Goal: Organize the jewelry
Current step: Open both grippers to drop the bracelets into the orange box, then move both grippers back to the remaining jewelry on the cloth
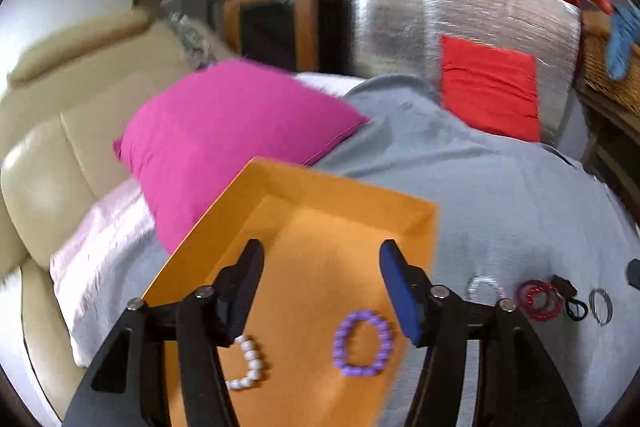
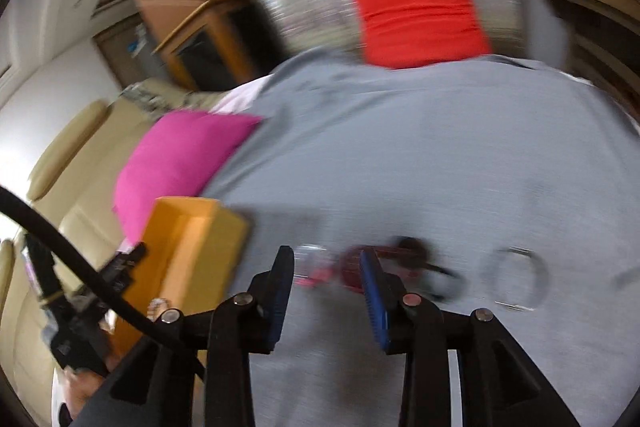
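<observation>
Setting: a bed or sofa draped in a soft grey cloth (image 1: 500, 195), with a plump magenta cushion (image 1: 224, 131) beside cream leather upholstery.
Tray: a shallow orange tray (image 1: 412, 223) with a raised rim lies on the cloth; it looks to be the place where the jewelry is gathered.
In the tray: a purple bead bracelet (image 1: 362, 343) and a white pearl-like bead bracelet (image 1: 250, 363), both rounded loops lying flat and apart.
Still on the cloth: to the tray's right, in a row, a clear bracelet (image 1: 482, 287), a red coiled ring (image 1: 538, 301), a small dark loop (image 1: 572, 301) and a thin silvery ring (image 1: 601, 306).
Left gripper (image 1: 320, 259): hangs above the tray, jaws apart, nothing between the pads.
Right gripper (image 2: 326, 267): aimed down toward the clear and red pieces, jaws partly apart and empty; this view is blurred.
Judgement: two pieces sorted, several left; the right gripper seems placed to fetch the next.
</observation>
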Demonstrator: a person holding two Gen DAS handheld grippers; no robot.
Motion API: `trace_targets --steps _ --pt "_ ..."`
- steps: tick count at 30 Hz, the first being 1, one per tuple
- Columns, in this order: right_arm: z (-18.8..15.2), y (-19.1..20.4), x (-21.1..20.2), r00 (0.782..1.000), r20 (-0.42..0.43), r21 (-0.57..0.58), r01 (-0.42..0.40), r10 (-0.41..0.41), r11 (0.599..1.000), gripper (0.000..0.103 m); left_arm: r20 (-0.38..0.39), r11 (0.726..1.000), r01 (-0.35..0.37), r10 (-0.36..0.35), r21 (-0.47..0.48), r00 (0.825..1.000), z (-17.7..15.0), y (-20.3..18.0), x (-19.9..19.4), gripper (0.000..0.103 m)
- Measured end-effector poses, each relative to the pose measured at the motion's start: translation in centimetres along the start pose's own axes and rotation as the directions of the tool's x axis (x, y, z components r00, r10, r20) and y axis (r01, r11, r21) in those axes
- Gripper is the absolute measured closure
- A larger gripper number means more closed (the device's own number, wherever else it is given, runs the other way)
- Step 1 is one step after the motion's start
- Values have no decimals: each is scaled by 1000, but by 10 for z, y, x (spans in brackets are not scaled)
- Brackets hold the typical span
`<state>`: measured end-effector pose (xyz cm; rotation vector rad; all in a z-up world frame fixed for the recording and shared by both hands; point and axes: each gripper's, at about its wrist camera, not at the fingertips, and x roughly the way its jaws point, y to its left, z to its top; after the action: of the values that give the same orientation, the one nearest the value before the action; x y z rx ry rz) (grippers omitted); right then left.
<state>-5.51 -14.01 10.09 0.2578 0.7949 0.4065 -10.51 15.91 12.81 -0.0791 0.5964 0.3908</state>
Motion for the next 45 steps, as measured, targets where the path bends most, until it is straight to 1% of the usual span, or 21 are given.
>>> trace_targets --steps 3,5,8,11,15,18,20,23,24,25,26,27,28,29,31,34,38,40,42,44,45 --pt "-5 -50 -20 999 12 79 41 -42 996 65 17 998 30 -31 59 999 -3 -31 -7 41" --pt "-6 -85 -30 997 21 159 64 -68 985 66 2 994 56 -57 99 998 -6 -52 -6 41" --pt "-7 -119 -32 997 -4 240 74 -75 968 66 -29 985 88 -84 150 996 -12 -79 -2 41" --pt "-12 -138 -24 996 -56 279 85 -72 956 66 -82 975 130 -117 180 990 -18 -103 8 41" --pt "-18 -161 -5 992 -117 335 78 -41 939 66 -154 968 161 -132 192 979 -30 -125 19 41" --pt "-25 -170 5 990 -139 359 74 -24 930 66 -206 961 177 -133 212 969 -38 -140 29 41" --pt "-31 -176 10 989 -148 352 83 -33 932 66 -220 956 182 -131 231 967 -42 -146 32 41" --pt "-35 -181 21 987 -160 369 63 -3 927 66 -238 947 199 -139 252 961 -45 -155 37 41" --pt "-35 -180 25 986 -165 359 68 -9 931 66 -242 946 202 -139 256 960 -45 -156 38 41" --pt "-35 -176 27 985 -173 336 88 -30 938 62 -248 944 203 -138 261 959 -45 -157 40 41" --pt "-34 -170 30 984 -171 298 102 -52 949 53 -254 943 203 -135 264 958 -45 -159 44 41" --pt "-33 -167 31 985 -164 280 99 -54 955 47 -263 942 208 -138 262 955 -45 -160 47 41" --pt "-33 -162 32 987 -152 257 93 -54 962 38 -270 941 216 -144 260 952 -45 -160 49 41" --pt "-32 -155 34 987 -144 222 96 -64 970 36 -280 938 233 -159 256 947 -45 -161 52 41" --pt "-33 -148 36 985 -130 158 131 -111 979 36 -297 932 261 -183 251 937 -46 -164 56 41" --pt "-37 -141 45 963 -110 45 252 -246 967 43 -313 923 289 -204 255 928 -47 -174 62 41" --pt "-36 -142 48 961 -85 17 266 -264 964 43 -318 921 321 -242 223 916 -45 -185 72 41" --pt "-35 -141 48 962 -75 15 266 -264 964 38 -333 913 352 -273 205 903 -46 -192 77 41" --pt "-33 -140 51 962 -67 11 266 -265 964 37 -354 905 380 -298 189 886 -47 -199 80 41" --pt "-30 -139 56 956 -59 -5 286 -286 958 34 -367 898 402 -318 180 874 -48 -203 83 41" --pt "-30 -137 59 953 -50 -16 297 -298 955 34 -371 898 403 -318 179 872 -49 -204 85 41"
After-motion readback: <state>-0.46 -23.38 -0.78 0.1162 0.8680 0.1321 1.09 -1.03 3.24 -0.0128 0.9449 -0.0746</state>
